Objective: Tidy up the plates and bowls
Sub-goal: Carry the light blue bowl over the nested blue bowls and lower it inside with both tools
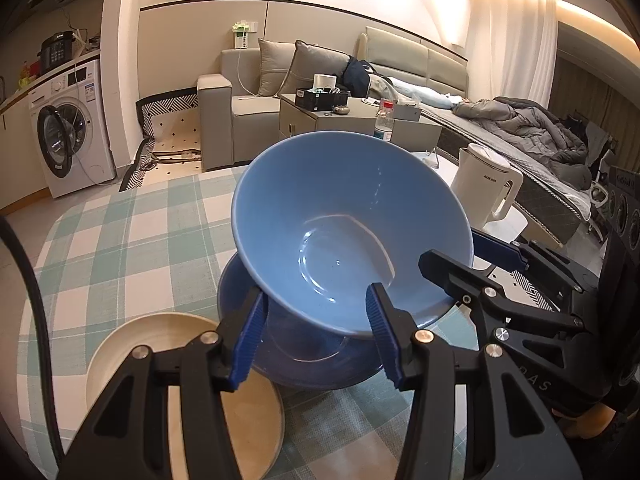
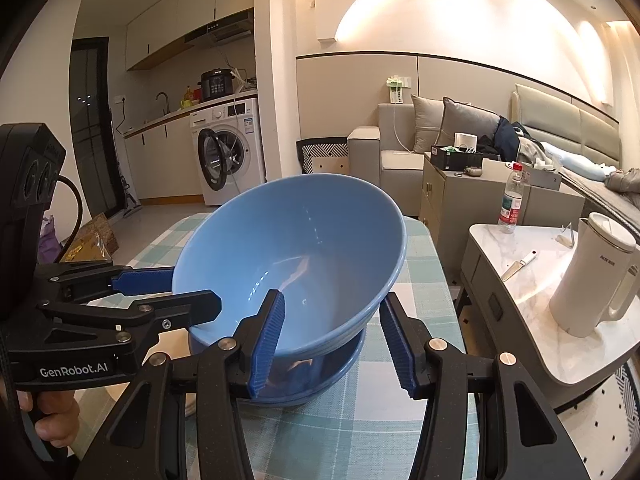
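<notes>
- Far left, a cream plate (image 1: 132,354) lies alone on the checked tablecloth (image 1: 120,240), not yet stacked by the look of it.
- Left gripper (image 1: 316,330) straddles the near rim of the blue bowl (image 1: 344,216), one pad inside, one outside; clamped on it, I'd judge.
- The bowl hangs tilted just above a blue plate (image 1: 320,364), seemingly about to land there.
- Right gripper (image 2: 334,338) grips the bowl's opposite rim likewise.
- A white kettle (image 2: 592,280) sits on the side table, well apart.
</notes>
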A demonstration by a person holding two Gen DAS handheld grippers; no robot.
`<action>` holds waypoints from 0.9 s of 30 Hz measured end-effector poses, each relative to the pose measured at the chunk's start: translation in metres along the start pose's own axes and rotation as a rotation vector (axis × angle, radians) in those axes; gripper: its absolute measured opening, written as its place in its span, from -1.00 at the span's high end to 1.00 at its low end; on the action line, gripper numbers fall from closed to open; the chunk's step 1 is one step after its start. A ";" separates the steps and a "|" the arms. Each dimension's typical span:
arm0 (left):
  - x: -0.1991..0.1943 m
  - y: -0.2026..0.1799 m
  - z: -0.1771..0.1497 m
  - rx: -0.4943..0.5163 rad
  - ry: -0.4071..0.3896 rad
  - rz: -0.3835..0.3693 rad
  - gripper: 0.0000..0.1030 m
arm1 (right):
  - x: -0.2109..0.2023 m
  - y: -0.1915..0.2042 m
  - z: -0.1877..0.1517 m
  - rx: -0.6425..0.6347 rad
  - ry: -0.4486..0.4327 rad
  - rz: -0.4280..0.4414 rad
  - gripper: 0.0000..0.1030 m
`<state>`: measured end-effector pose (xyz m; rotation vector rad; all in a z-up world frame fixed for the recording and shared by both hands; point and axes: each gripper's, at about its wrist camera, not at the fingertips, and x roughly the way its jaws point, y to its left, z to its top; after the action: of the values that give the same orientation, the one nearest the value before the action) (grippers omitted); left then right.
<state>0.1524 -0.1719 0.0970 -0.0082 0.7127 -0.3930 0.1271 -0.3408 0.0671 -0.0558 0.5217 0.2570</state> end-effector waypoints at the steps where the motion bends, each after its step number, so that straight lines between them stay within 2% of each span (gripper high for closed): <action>1: 0.000 0.001 -0.001 0.000 0.000 0.003 0.03 | 0.001 0.001 0.000 0.000 0.002 0.003 0.01; 27: 0.018 0.027 -0.017 -0.035 0.068 0.032 0.03 | 0.046 0.010 -0.005 -0.016 0.084 0.045 -0.01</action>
<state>0.1630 -0.1511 0.0689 -0.0162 0.7859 -0.3518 0.1608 -0.3208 0.0397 -0.0706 0.6052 0.3034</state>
